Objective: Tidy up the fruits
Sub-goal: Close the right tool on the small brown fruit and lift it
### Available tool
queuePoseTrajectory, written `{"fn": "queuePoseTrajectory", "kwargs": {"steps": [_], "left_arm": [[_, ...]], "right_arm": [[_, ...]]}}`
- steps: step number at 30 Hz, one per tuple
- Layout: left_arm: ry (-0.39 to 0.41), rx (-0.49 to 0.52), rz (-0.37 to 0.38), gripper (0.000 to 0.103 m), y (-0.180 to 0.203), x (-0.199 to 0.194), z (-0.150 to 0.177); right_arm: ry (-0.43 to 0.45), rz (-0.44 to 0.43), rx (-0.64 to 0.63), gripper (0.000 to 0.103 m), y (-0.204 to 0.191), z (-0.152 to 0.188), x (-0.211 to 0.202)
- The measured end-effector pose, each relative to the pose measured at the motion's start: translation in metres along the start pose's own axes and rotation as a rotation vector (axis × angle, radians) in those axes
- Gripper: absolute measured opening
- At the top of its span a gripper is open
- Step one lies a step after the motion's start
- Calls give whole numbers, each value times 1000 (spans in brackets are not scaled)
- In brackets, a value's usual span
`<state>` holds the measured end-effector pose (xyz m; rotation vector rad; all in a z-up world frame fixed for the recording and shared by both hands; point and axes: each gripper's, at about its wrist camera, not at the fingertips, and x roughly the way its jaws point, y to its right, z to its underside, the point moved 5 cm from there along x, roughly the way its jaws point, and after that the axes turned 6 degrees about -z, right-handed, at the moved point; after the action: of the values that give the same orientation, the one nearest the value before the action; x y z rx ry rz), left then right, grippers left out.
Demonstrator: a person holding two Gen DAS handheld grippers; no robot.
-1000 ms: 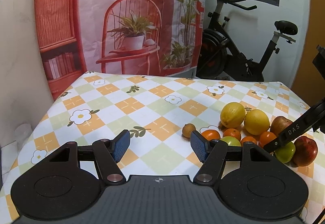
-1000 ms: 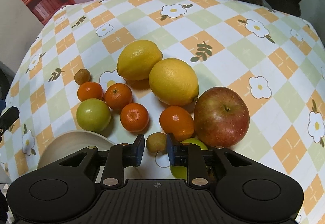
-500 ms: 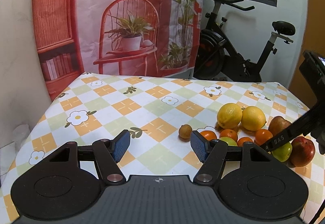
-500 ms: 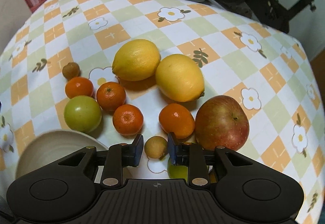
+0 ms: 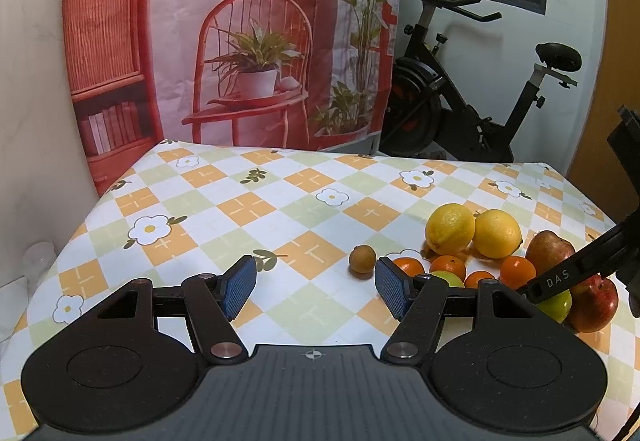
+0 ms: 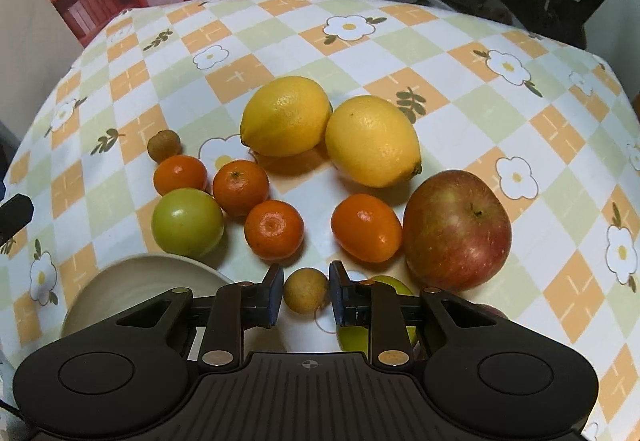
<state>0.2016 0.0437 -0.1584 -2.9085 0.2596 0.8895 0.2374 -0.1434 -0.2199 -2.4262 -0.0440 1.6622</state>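
Note:
In the right wrist view, my right gripper [image 6: 306,295] is shut on a small tan round fruit [image 6: 306,291], held above the tablecloth. Beyond it lie two lemons [image 6: 286,116], several small oranges [image 6: 274,229], a green fruit [image 6: 187,222], a red apple [image 6: 457,229] and another small tan fruit [image 6: 164,146]. A cream bowl [image 6: 132,281] sits at lower left. My left gripper [image 5: 312,285] is open and empty, left of the fruit pile [image 5: 476,237]; the right gripper's finger [image 5: 576,273] shows at its right.
A second green fruit [image 6: 384,285] lies under the right gripper's right finger. The checked flower tablecloth [image 5: 240,209] covers the table. A printed backdrop [image 5: 224,41] and an exercise bike [image 5: 472,101] stand behind the far edge.
The right gripper has lifted and pulled back slightly with the small tan fruit in it. The left gripper has risen a little and stays open.

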Motion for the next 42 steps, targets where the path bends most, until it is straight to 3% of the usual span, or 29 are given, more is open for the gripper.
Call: {"fn": "queuePoseTrajectory", "kwargs": {"steps": [12,17,24,33,37,40,42], "left_arm": [[-24,-10,8,69,2,6,-3],[-29,-5,22,69,5,7,-2],[-39,-16,21,69,1,10,0],[-63,-31,31,69,5,16,-3],[-68,-32,31,68,6,21,-8],[-73,-47,36,68,6,25,-13],[-77,-47,35,68,9,31,-16]], "right_arm": [[-22,49,-89,28,-8,2,5],[-35,86,-167,22,-14,5,9],[12,3,-86,21,-1,3,0],[181,-190,89,21,25,1,-29],[301,-199,79,21,30,5,-42],[438,-199,55,21,34,7,-58],[502,-163,16,21,36,8,-65]]}}
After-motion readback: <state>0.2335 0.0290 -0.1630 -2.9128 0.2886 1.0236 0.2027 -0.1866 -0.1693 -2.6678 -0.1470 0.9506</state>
